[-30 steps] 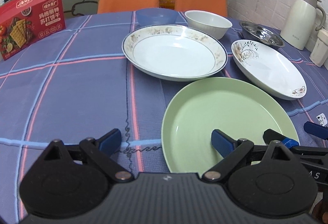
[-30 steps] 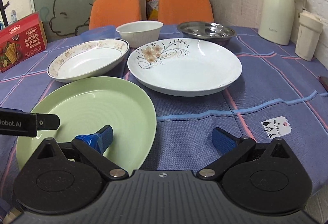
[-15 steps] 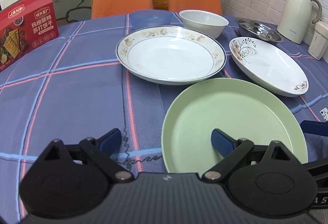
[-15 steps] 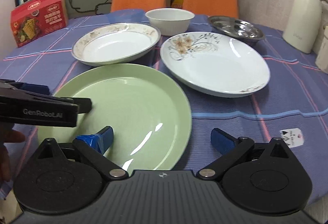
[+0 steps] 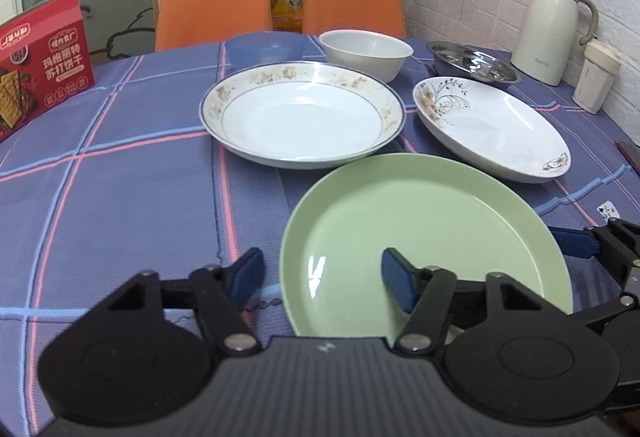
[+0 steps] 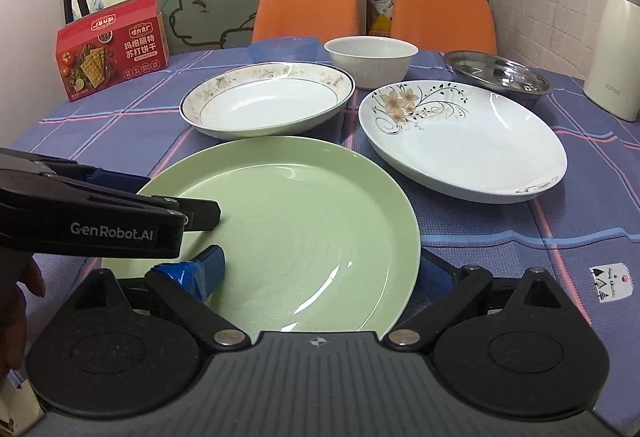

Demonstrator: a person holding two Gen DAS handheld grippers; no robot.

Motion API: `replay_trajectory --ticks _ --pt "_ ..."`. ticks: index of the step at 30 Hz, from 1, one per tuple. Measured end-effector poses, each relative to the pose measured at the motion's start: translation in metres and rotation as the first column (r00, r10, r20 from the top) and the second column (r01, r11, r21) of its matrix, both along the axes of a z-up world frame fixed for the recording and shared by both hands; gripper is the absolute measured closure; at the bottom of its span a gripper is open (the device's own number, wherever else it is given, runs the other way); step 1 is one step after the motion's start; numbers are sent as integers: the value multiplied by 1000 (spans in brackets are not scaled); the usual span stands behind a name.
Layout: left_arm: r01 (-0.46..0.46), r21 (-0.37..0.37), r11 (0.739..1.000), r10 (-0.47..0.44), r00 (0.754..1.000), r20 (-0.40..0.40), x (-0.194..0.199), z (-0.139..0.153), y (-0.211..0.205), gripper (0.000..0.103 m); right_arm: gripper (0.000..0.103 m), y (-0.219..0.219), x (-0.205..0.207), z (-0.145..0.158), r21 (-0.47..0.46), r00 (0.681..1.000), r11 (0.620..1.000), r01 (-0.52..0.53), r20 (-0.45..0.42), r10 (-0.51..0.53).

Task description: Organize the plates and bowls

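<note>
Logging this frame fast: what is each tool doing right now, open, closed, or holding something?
Left tool: open, straddling the near-left rim of the green plate, not gripping.
Right tool: open, astride the plate's near-right rim, not gripping.

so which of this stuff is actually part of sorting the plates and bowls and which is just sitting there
Part of the job:
green plate
gold-rimmed plate
flower plate
white bowl
blue bowl
steel dish

Just lying about:
cracker box
thermos jug
small white container
orange chairs
</note>
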State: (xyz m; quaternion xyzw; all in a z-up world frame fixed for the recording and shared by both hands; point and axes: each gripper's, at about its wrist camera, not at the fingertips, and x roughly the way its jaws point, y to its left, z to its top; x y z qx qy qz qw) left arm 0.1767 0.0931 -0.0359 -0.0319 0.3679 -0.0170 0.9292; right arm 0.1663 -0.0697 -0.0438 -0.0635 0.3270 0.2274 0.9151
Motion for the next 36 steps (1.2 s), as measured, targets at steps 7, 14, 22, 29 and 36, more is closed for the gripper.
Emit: replay_trajectory --ticks 7,14,22,29,36 --pt "-86 -27 996 85 996 -35 -17 6 14 60 16 12 -19 6 104 999 995 11 -39 -7" --pt "-218 5 976 218 976 3 -43 20 60 60 15 64 -23 13 136 995 986 -100 -1 101" --pt "-286 -35 958 285 958 -36 -33 2 98 58 15 103 -5 1 114 987 981 -155 -27 159" --pt "-241 -34 970 241 970 -17 -31 -2 94 33 17 101 -6 0 88 981 978 -191 -9 192" --pt "-260 -122 958 271 959 79 -24 34 125 31 16 57 11 37 133 993 989 -68 108 53"
